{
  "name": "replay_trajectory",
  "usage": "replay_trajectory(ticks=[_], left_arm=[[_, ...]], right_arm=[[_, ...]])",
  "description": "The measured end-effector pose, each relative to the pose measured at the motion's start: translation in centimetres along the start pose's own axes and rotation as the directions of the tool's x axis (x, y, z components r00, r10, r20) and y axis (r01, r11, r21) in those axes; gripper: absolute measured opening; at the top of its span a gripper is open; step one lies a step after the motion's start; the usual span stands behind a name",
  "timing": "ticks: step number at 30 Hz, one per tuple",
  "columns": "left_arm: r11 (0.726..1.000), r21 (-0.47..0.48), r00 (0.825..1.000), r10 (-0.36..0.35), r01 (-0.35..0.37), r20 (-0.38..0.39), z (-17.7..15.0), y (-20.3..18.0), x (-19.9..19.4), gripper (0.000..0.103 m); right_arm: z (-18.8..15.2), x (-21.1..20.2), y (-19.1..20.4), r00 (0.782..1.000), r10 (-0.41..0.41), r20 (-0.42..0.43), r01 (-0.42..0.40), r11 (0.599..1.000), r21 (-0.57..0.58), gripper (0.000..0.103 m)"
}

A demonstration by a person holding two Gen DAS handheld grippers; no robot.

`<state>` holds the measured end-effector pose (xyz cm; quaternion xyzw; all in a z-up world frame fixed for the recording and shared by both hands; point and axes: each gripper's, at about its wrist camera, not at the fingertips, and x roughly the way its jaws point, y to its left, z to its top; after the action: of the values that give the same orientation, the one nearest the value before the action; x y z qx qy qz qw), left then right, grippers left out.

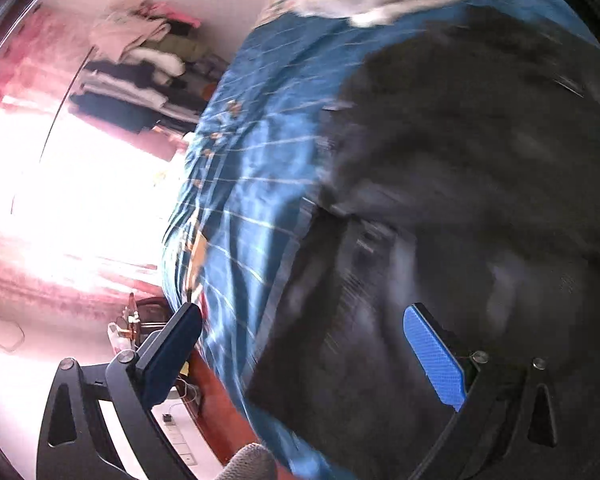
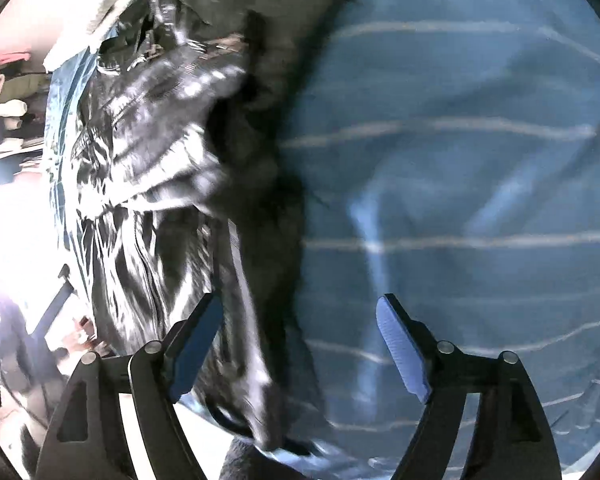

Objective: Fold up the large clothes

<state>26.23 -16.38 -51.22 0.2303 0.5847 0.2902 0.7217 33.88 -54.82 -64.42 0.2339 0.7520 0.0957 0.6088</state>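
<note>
1. On the blue bedspread with thin white stripes (image 2: 480,200) lies a big, dark, shiny jacket (image 2: 160,140), all crumpled.
2. The right gripper (image 2: 300,344) has its jaws wide apart, holding nothing; the jacket's edge lies below the gap.
3. The left gripper (image 1: 300,344) is wide open too, empty, above the jacket (image 1: 460,160).
4. Folded clothes (image 1: 140,72) are stacked far behind.

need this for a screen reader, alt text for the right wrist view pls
A dark, shiny, crumpled garment lies on a blue bedspread with thin pale stripes, seen blurred from above. The right gripper hangs open over the garment's edge, nothing between its blue-padded fingers. Bright glare fills the left side.
</note>
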Motion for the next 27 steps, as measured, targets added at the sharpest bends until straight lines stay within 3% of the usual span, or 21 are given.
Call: replay_trajectory(ticks=[4,9,11,15,17,19,24,27], left_arm=[[0.993,0.110,0.999,-0.033,0.033,0.002,-3.6,-5.9,-5.3,0.103],[0.964,0.209,0.986,-0.157,0.166,-0.059,-8.6,-12.8,-10.0,0.103],[0.953,0.240,0.982,-0.176,0.187,-0.064,-9.8,-15.0,-11.0,0.103],[0.941,0.314,0.993,-0.116,0.122,-0.035,-11.0,-19.2,-10.9,0.103],[0.939,0.341,0.999,-0.047,0.044,0.001,-11.0,-20.5,-9.7,0.103],[0.941,0.337,1.000,-0.026,0.020,0.014,-10.5,-20.8,-8.2,0.103],[0.966,0.258,0.999,-0.038,0.029,0.029,-8.8,-19.1,-7.1,0.103],[0.981,0.187,0.998,-0.059,0.054,0.023,-7.7,-16.9,-6.4,0.103]], right_arm=[[-1.0,-1.3,-4.2,1.000,-0.018,0.006,0.018,0.999,0.043,0.085],[-1.9,-2.4,-9.7,0.999,-0.039,0.030,0.033,0.985,0.169,0.085],[-2.4,-3.8,-13.1,0.998,-0.040,0.041,0.029,0.971,0.237,0.085],[-2.4,-5.1,-16.5,0.997,-0.049,0.064,0.026,0.949,0.316,0.085],[-1.8,-5.4,-17.2,0.996,-0.044,0.076,0.016,0.944,0.329,0.085],[-1.0,-5.3,-16.9,0.996,-0.032,0.085,0.003,0.947,0.321,0.085],[2.4,-3.4,-12.9,0.989,0.109,0.095,-0.127,0.971,0.204,0.085],[5.9,-1.8,-9.7,0.950,0.300,0.089,-0.308,0.947,0.096,0.085]])
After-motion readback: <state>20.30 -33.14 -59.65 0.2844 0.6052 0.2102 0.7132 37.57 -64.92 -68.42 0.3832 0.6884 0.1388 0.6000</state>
